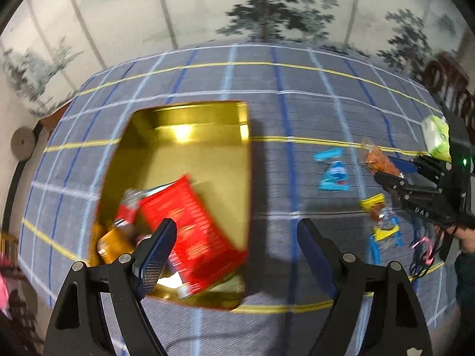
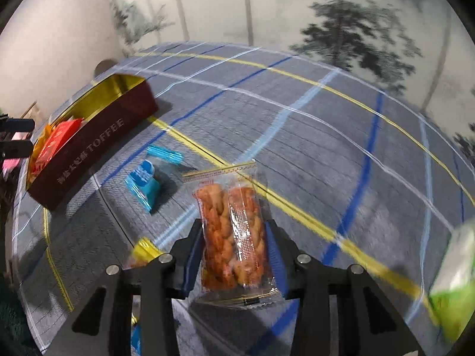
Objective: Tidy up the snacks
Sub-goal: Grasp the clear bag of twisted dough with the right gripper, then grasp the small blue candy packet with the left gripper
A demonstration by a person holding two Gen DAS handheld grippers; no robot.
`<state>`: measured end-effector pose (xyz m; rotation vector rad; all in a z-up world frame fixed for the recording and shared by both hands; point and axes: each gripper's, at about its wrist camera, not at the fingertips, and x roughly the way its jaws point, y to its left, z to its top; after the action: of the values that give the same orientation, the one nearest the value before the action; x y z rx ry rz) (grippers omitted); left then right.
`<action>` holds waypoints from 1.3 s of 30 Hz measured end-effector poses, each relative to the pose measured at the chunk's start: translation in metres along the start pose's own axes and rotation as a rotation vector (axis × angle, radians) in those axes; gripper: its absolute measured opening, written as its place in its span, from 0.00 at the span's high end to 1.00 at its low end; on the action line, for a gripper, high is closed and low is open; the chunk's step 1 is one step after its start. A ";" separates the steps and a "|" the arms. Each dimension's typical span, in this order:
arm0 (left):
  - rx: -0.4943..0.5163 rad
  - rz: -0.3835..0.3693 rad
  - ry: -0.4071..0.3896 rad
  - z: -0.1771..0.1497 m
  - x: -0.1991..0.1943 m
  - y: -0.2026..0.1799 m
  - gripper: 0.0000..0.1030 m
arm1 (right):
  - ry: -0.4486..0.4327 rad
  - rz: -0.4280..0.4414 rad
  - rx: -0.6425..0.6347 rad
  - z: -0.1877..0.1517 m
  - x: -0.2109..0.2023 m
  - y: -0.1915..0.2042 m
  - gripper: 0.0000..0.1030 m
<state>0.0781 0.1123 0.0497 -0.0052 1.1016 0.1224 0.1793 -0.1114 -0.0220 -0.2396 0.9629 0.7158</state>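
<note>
A gold-lined toffee box [image 1: 207, 118] sits on the checked tablecloth, with a red packet [image 1: 193, 222] and other snacks inside; in the right wrist view its maroon side [image 2: 98, 145] reads TOFFEE. My left gripper [image 1: 234, 246] is open and empty, above the box's near right corner. My right gripper [image 2: 233, 249] is shut on a clear packet of orange fried twists [image 2: 234, 231], held above the cloth; it also shows in the left wrist view [image 1: 380, 161]. Blue packets [image 1: 334, 175] [image 2: 145, 184] lie between box and right gripper.
A yellow and blue packet [image 1: 381, 225] lies near the right gripper. A green and white packet [image 2: 457, 281] lies at the far right, also in the left wrist view [image 1: 436, 133]. A tree-painted wall stands behind the table.
</note>
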 end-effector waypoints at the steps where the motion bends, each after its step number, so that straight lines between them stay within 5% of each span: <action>1: 0.015 -0.009 -0.003 0.002 0.003 -0.009 0.22 | -0.016 -0.032 0.025 -0.007 -0.004 -0.001 0.60; 11: 0.096 -0.053 -0.076 0.017 0.028 -0.072 0.22 | -0.078 -0.343 0.318 -0.055 -0.035 -0.031 0.61; 17: 0.119 -0.074 -0.053 0.024 0.049 -0.087 0.22 | -0.070 -0.373 0.333 -0.059 -0.036 -0.032 0.61; 23: 0.057 -0.124 0.022 0.035 0.076 -0.086 0.43 | -0.071 -0.370 0.335 -0.060 -0.037 -0.032 0.60; 32: 0.046 -0.139 0.052 0.044 0.092 -0.092 0.43 | -0.071 -0.368 0.336 -0.060 -0.038 -0.032 0.60; 36: 0.046 -0.156 0.084 0.044 0.099 -0.093 0.65 | -0.071 -0.368 0.336 -0.060 -0.038 -0.033 0.60; 39: 0.046 -0.159 0.082 0.042 0.098 -0.094 0.65 | -0.072 -0.366 0.337 -0.060 -0.038 -0.033 0.59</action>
<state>0.1693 0.0315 -0.0240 -0.0566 1.1811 -0.0467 0.1470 -0.1830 -0.0288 -0.0875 0.9235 0.2198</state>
